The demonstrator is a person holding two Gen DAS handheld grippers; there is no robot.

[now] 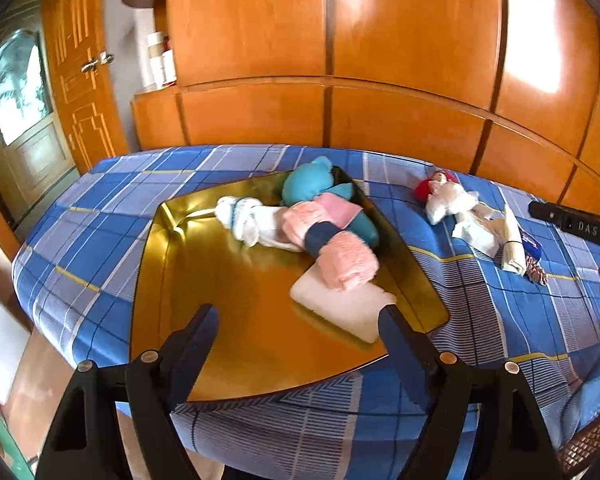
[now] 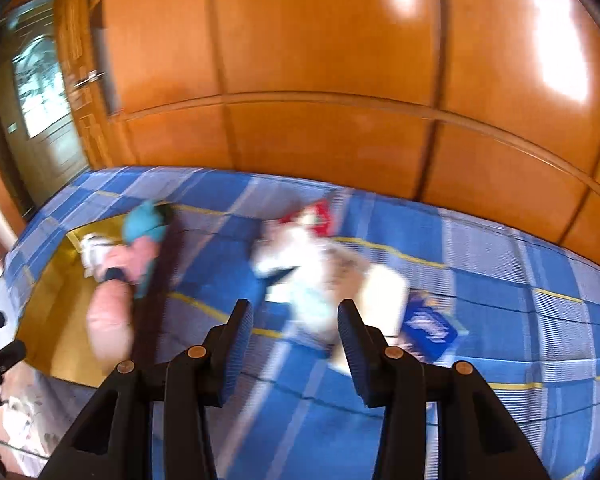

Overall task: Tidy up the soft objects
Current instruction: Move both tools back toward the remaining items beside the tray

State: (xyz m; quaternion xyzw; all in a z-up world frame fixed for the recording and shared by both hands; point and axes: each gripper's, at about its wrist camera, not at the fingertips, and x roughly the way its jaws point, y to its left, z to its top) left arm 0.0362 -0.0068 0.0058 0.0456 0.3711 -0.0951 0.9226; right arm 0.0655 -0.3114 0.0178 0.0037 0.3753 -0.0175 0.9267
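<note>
Left wrist view: the left gripper (image 1: 298, 326) hangs over a shiny gold tray (image 1: 204, 280) on a blue plaid bed (image 1: 100, 208), fingers spread wide, grasping nothing. In the tray lie a teal plush (image 1: 308, 186), white socks (image 1: 256, 224), a fuzzy pink roll (image 1: 350, 262) and a flat white pad (image 1: 340, 300); the pad touches the right fingertip.

Right wrist view, blurred: the right gripper (image 2: 294, 322) has fingers part open and empty. Loose white cloths (image 2: 320, 276) lie just ahead on the bed's middle, long axis pointing away from the fingers, right of the tray. This hand is likely nearer them
</note>
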